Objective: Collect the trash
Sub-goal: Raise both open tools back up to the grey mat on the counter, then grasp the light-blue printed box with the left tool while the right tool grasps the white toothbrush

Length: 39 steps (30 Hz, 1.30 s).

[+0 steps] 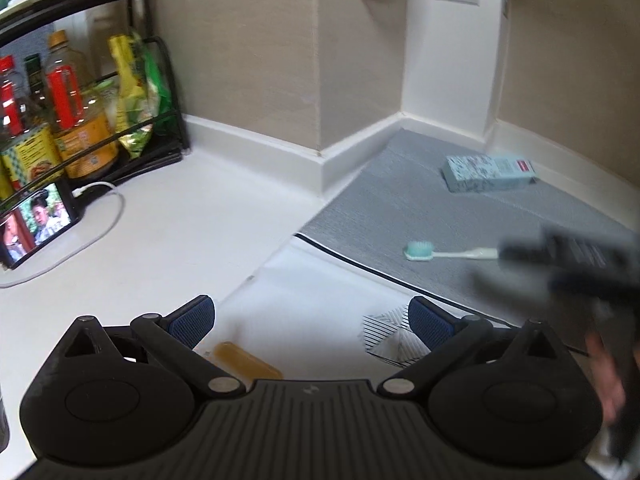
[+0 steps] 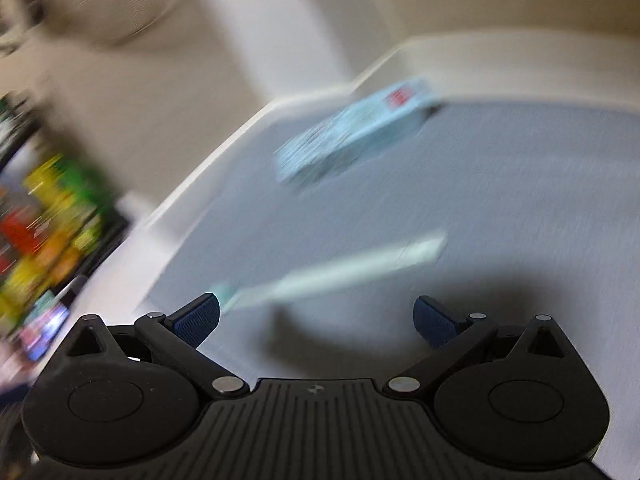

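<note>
A teal-headed toothbrush [image 1: 440,253] lies on a grey mat [image 1: 400,200], with a pale blue carton [image 1: 490,173] behind it near the wall. My left gripper [image 1: 312,318] is open and empty above a white bag [image 1: 304,280] with a striped pattern; an amber object [image 1: 246,362] lies just below it. My right gripper [image 2: 316,320] is open and empty, low over the mat, with the blurred toothbrush [image 2: 332,276] just ahead of its fingertips and the carton [image 2: 352,136] farther off. The right gripper's blurred black body shows in the left wrist view [image 1: 576,264].
A black rack [image 1: 80,100] with oil bottles and snack bags stands at the left on the white counter [image 1: 160,248]. A phone [image 1: 36,224] playing video leans in front of it, with a white cable. Walls and baseboard close the back corner.
</note>
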Tool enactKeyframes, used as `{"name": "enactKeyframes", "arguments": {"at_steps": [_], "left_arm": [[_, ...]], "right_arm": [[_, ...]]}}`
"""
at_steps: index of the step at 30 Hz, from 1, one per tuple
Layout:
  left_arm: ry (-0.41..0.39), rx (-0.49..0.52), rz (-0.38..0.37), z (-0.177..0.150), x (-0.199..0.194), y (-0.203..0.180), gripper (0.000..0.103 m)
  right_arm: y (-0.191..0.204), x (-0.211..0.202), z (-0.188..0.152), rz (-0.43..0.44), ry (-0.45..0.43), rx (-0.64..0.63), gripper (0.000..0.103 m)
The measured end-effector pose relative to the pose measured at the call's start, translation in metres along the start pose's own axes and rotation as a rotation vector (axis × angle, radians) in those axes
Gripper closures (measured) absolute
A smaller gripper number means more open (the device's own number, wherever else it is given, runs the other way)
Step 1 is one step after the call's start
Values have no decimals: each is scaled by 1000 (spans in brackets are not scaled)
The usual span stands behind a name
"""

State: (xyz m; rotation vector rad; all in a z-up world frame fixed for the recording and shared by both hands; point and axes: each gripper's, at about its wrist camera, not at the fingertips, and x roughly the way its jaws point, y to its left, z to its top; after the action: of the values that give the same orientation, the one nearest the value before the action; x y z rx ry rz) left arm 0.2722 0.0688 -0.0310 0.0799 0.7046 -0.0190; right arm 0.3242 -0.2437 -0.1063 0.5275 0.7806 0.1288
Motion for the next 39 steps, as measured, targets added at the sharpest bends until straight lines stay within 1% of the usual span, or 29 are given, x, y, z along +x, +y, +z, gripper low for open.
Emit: {"name": "enactKeyframes", "arguments": {"at_steps": [2,3,4,5,6,7,8,9,11,13,15,16,18,20,22,24,25,26,27,28,29,30,32,33,34,35,37,39], "left_arm": [[-1,-19,-2,-1,-5,9,0],[-3,-29,-3,-2,-8,12,0],[-7,-37,-2,-3,-11,16,0],[-11,-42,-4,-3,-15,18,0],[-11,-43,-3,-4,-17,20,0],[-10,-45,-2,-4,-20,21,0],[-11,-48,-5,-4,-23,22,0],[-16,-51,-8,-4,-26,23,0],[-16,-54,-5,-4,-30,23,0],[-14,-46,-4,-3,-31,23,0],[-12,-33,2,-4,-31,23,0],[-13,-27,4,-4,-31,23,0],[-18,-23,2,-5,-29,26,0],[-16,-33,1,-6,-25,29,0],[-7,-50,-10,-8,-21,33,0],[6,-62,-16,-10,-18,35,0],[11,-68,-14,-11,-17,36,0],[13,-72,-14,-12,-17,37,0],[10,-73,-16,-12,-19,37,0],[7,-72,-19,-12,-21,37,0],[0,-70,-21,-11,-24,36,0],[-9,-65,-22,-11,-27,35,0],[-30,-55,-20,-8,-33,33,0],[-39,-53,-15,-6,-35,32,0],[-44,-53,-11,-4,-37,31,0],[-47,-55,-9,-1,-37,30,0],[-48,-62,-13,5,-36,26,0],[-56,-65,-21,11,-36,19,0]], "right_arm": [[12,-11,-16,83,85,-2,0],[18,-16,-20,96,110,-12,0],[24,-21,-20,75,89,-40,0],[31,-25,-16,21,20,-87,0],[38,-26,-11,-55,-64,-145,0],[44,-23,-3,-134,-128,-200,0],[48,-12,7,-190,-162,-243,0],[46,3,20,-221,-162,-257,0],[40,31,44,-260,-118,-206,0],[29,58,63,-255,-49,-125,0],[18,76,69,-265,26,-62,0],[20,77,67,-267,2,-91,0],[26,74,57,-250,59,-148,0],[34,63,41,-218,126,-200,0],[44,45,20,-162,181,-212,0],[54,29,-1,-64,237,-226,0],[58,24,-8,-27,246,-234,0],[62,19,-16,-18,226,-262,0],[65,19,-22,-43,189,-317,0],[68,21,-28,-102,146,-377,0],[67,27,-33,-169,123,-416,0],[67,30,-38,-203,82,-464,1],[67,30,-43,-219,30,-486,11],[67,27,-45,-206,8,-497,32],[68,22,-46,-192,-6,-509,69],[70,20,-46,-186,-9,-519,79],[71,18,-48,-195,-13,-543,88],[68,13,-49,-211,-27,-536,90]]}}
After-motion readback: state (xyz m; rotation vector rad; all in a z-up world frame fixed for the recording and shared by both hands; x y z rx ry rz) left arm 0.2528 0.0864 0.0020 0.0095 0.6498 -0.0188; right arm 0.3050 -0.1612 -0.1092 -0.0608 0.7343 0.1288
